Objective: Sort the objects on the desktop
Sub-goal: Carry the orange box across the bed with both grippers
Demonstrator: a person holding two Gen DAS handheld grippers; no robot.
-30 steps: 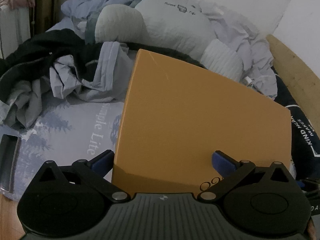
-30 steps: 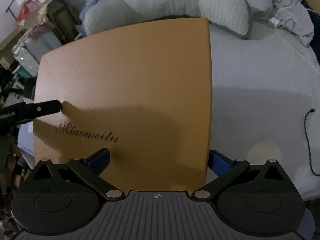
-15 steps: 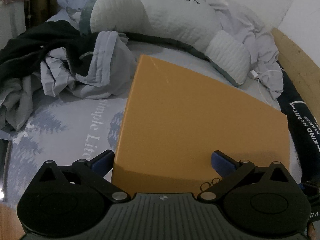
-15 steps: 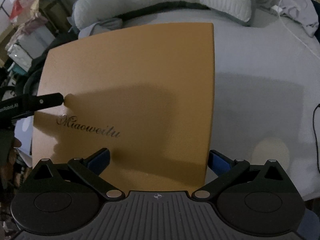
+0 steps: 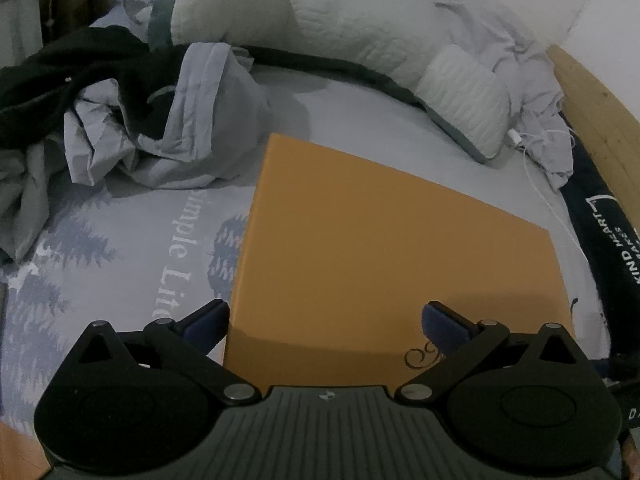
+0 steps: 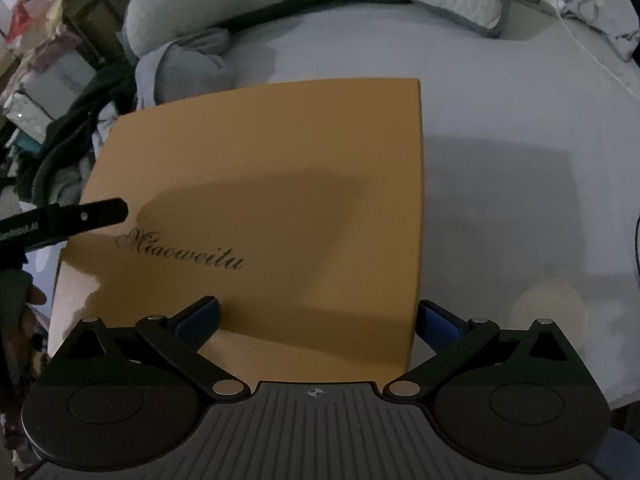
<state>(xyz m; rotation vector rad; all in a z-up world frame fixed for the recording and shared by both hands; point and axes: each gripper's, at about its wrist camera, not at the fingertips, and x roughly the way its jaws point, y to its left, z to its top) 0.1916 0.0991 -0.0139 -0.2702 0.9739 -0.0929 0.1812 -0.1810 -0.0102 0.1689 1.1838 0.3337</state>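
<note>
One orange box, two grippers, one long grey pillow, one white cable.

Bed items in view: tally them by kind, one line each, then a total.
Orange box: 1
Grey U-shaped pillow: 1
Black garment: 1
White charging cable: 1
Crumpled lavender sheet: 1
Total: 5

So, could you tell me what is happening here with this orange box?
A person holds a two-finger gripper in each hand at the flat orange box over a bed sheet. The left gripper and right gripper each have open jaws straddling a near corner. Whether the box rests on the bed is unclear. Crumpled clothes lie beyond.
</note>
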